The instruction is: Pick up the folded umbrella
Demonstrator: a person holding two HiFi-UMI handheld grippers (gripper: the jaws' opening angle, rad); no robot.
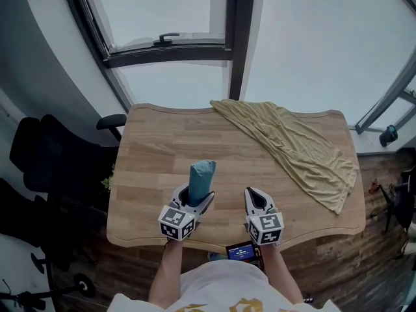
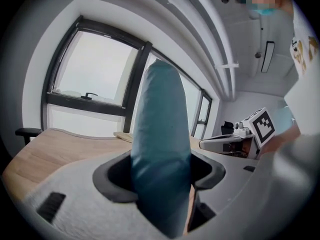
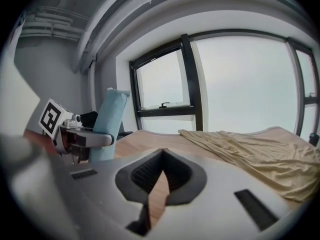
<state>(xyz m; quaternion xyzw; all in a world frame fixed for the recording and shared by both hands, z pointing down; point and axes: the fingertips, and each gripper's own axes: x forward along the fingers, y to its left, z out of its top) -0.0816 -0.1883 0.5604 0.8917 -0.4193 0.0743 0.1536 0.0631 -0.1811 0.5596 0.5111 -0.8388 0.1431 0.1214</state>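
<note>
Left claw (image 1: 195, 199): I had it closed on the folded umbrella (image 1: 201, 176), both jaws pressed against its sides near the lower end.
Right claw (image 1: 257, 199): jaws were brought together at the tips, with nothing between them; it hung just beside the left claw, over the near part of the bench (image 1: 156, 164).
Folded umbrella: teal, in a matching sleeve, standing nearly upright with a slight lean. It rose out of my left claw over the near middle of the bench. I could not tell whether its lower end touched the wood.
Bench surface: light wood with visible plank grain, rounded corners and a wavy edge.
Cloth (image 1: 292, 142): a tan, crumpled cloth lay slantwise from the far middle of the bench to its right edge, well apart from the umbrella and both claws.
Window (image 1: 162, 8): large panes in dark frames stood directly behind the bench, giving flat pale daylight. A dark handle (image 1: 168, 38) sat on the lower rail of the left pane.
Chair (image 1: 45, 151): a black office chair stood at the left side of the bench, its armrest near the far left corner.
Floor (image 1: 364, 265): reddish-brown wooden boards showed to the right of the bench.
Walls: pale grey.
</note>
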